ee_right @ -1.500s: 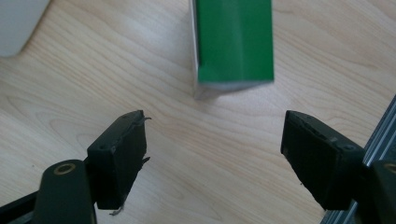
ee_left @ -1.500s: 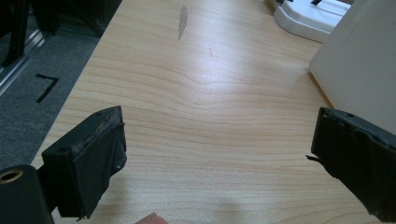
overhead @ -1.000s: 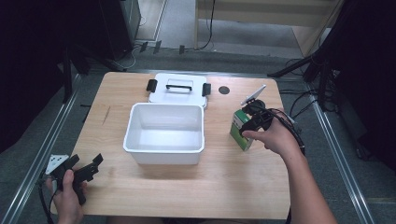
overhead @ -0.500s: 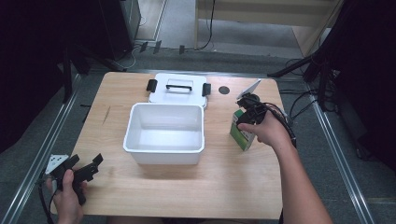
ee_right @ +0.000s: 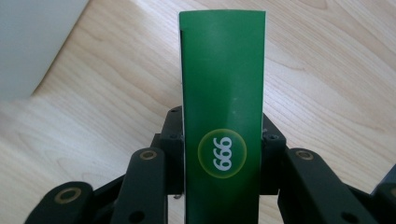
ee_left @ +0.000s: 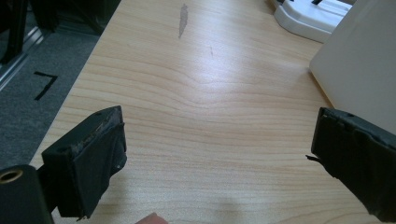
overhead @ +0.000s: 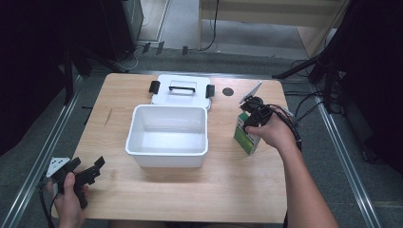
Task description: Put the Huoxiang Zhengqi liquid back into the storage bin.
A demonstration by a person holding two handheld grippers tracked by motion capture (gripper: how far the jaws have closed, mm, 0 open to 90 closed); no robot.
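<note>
A green and white carton (overhead: 247, 137) stands just right of the white bin (overhead: 167, 135) on the wooden table. My right gripper (overhead: 250, 118) is shut on the carton from above. In the right gripper view the green carton (ee_right: 223, 116), marked 999, sits squeezed between the two black jaws. Over the table's front left corner, a hand holds my left gripper (overhead: 88, 170) open with nothing in it. In the left gripper view its fingers (ee_left: 91, 156) stand wide apart over bare wood, my left gripper (ee_left: 224, 163) near the bin wall (ee_left: 362, 65).
The bin's white lid (overhead: 181, 90) with black latches lies flat behind the bin. A small black disc (overhead: 228, 91) sits on the table near the back right. Cables trail off the table's right side. Dark floor surrounds the table.
My right gripper has shifted slightly left and forward with the carton held in it. The left gripper has stayed where it was.
</note>
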